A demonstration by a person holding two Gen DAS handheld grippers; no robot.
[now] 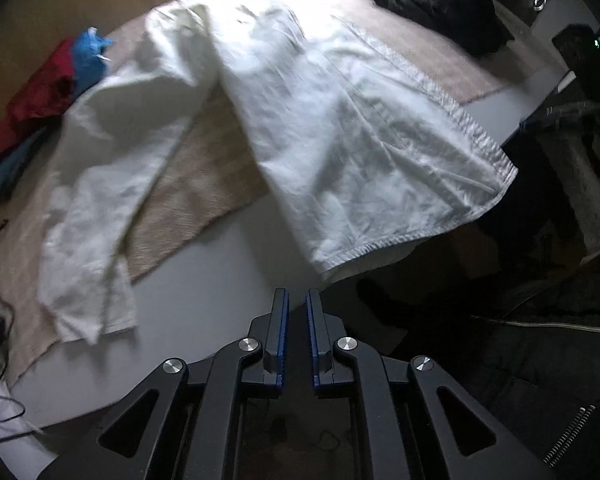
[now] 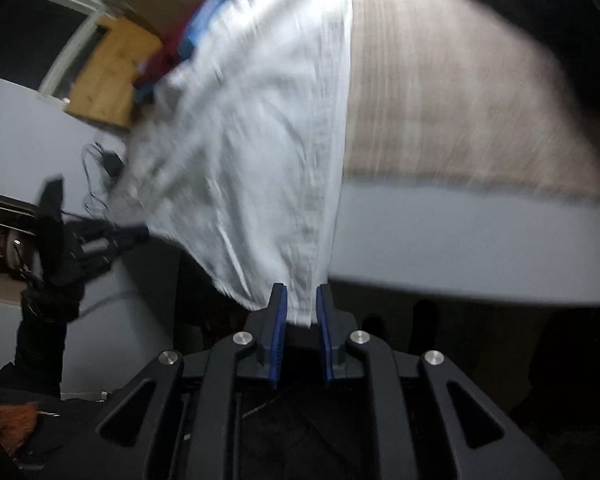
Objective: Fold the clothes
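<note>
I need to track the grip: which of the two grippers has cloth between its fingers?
The right gripper: the white garment hangs between its fingers. The left gripper has none.

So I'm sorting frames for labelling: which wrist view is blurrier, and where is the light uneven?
Right wrist view: heavy motion smear across the white garment and beige mat; only the right gripper is crisp. Left wrist view: milder blur, garment hem readable, far end washed out bright, right side falling into dark; fisheye bends the edges in both.
</note>
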